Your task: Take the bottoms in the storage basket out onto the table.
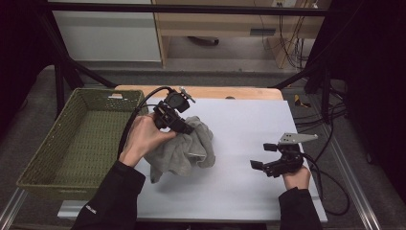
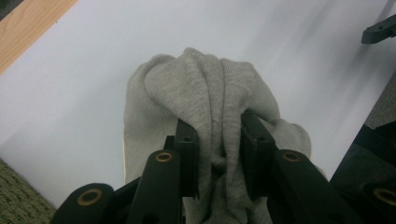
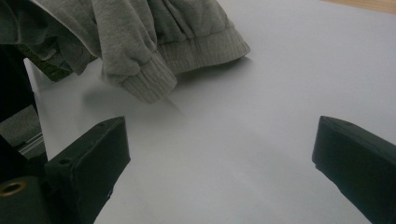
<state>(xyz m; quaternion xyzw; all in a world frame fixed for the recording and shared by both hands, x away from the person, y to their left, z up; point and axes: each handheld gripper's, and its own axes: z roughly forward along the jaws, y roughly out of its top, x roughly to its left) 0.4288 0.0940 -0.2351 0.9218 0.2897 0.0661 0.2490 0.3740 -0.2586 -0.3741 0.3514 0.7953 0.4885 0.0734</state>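
A grey knitted garment point(image 1: 184, 151) hangs bunched over the white table cover point(image 1: 249, 191), lifted at its top. My left gripper point(image 1: 187, 128) is shut on a fold of it; in the left gripper view the grey cloth point(image 2: 205, 93) bulges out between and above the two black jaws of that gripper point(image 2: 218, 140). A ribbed cuff point(image 3: 149, 84) and hem of the garment hang just above the cover in the right gripper view. My right gripper point(image 1: 262, 156) stands open to the right of the garment, apart from it, with nothing between its jaws point(image 3: 219, 154).
A green woven basket point(image 1: 72, 143) stands at the table's left edge, beside the left hand. A strip of bare wood point(image 1: 215, 92) runs along the far edge. Cables trail off the right side.
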